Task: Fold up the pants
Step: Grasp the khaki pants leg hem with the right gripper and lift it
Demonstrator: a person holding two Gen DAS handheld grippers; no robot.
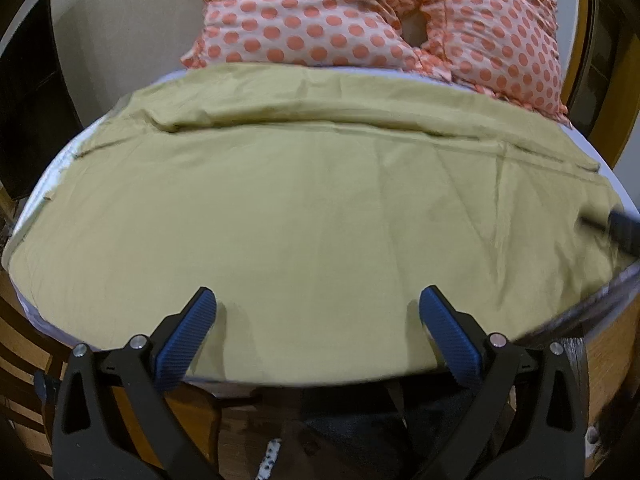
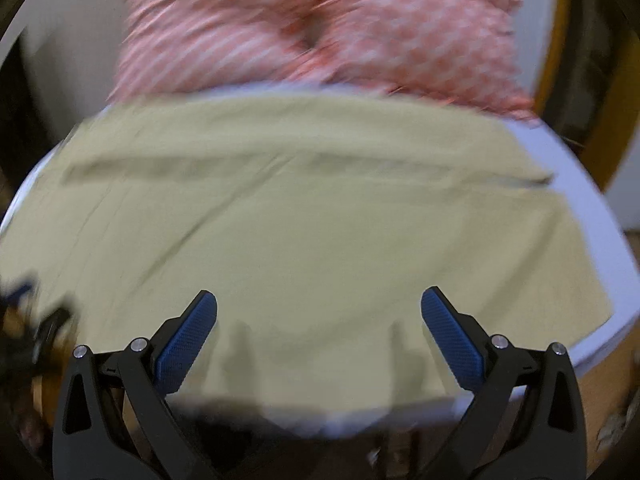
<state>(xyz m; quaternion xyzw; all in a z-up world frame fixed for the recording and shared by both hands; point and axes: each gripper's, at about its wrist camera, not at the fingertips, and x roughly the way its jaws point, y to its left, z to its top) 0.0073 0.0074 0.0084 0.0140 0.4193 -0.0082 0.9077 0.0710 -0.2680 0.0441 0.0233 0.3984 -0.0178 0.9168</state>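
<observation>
At the far edge of the bed [image 1: 592, 148], in the left wrist view, two pillows [image 1: 320, 16] with orange dots lean against the wall, their lower edges just beyond the pants [image 1: 320, 208]. The pants are olive-tan and spread flat across nearly the whole white mattress, with a long fold line running side to side toward the far edge. Wooden bed framing shows beyond the near edge and at the right. A dark, blurred shape at the right edge of the bed is too smeared to identify. The left gripper [image 1: 318, 300] hovers over the near edge of the bed, aimed at the pillows; its blue-padded fingers [image 1: 186, 340] are spread wide and hold nothing, with the tips above the cloth.

From the right wrist view, heavily blurred, the same pillows [image 2: 320, 28] sit along the far edge and the pants [image 2: 300, 220] cover the bed [image 2: 592, 208], leaving a white strip bare along the right edge. The right gripper [image 2: 319, 302] is poised over the near edge, its fingers [image 2: 454, 344] wide apart and empty, casting shadows on the cloth below. Something dark and blurred shows at the left edge.
</observation>
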